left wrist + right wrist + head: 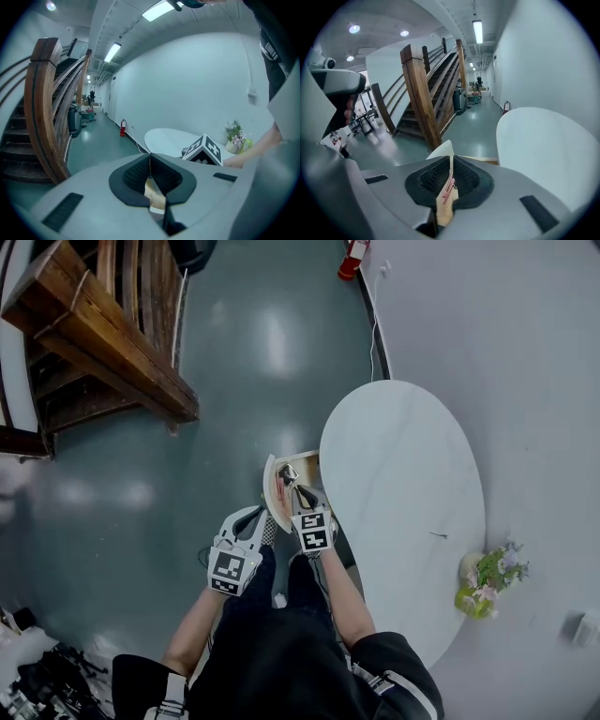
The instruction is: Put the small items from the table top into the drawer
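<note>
The drawer stands pulled out from the left side of the oval white table; it has a curved white front and a wooden inside. A small dark and silver item lies in it, and pink items show below my right jaws. My right gripper hangs over the drawer, shut, with nothing between its pads. My left gripper is just left of the drawer front, also shut and empty. The right gripper's marker cube shows in the left gripper view.
A pot of flowers stands at the table's near right end, with a tiny dark speck beside it. A wooden staircase rises at the left over a grey-green floor. A red fire extinguisher and a cable sit by the wall.
</note>
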A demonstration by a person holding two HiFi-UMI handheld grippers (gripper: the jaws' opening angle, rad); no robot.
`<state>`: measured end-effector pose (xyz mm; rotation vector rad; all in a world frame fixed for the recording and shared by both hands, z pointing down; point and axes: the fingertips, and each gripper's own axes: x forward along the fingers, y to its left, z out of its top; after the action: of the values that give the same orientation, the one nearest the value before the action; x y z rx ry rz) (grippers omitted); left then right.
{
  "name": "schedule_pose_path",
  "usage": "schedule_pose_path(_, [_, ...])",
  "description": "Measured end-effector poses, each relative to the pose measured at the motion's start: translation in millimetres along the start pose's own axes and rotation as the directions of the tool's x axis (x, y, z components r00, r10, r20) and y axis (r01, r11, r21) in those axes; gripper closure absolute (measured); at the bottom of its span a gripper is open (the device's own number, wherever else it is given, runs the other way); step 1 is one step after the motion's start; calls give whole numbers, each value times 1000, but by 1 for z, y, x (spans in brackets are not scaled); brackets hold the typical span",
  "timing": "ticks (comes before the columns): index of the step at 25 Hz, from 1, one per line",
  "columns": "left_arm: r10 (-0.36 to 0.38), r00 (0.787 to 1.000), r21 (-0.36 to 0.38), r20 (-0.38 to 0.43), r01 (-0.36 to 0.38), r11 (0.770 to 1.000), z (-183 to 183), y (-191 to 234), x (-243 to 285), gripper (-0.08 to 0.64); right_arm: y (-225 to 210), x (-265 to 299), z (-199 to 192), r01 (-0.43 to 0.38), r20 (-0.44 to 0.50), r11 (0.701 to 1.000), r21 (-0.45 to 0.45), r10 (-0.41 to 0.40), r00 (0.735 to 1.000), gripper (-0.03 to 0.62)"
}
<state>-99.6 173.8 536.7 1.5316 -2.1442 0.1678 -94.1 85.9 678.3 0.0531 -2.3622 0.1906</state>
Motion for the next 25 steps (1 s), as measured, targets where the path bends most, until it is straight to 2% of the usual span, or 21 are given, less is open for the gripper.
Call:
schedule_pose_path(8, [-29,995,56,91,24,998,60,-24,-10,538,-4,-75,62,63,173,998,14,-65,983,554])
schedule_pose_path(18, [-58,981,138,183,33,990,121,-58,-24,538,-9,-180,125,142,389,990,-13,-126,913,557])
schedule_pose_path(25, [-78,970,198,232,32,980,141,-72,-41,538,-12,-241,132,179,470,984,10,-163,868,558])
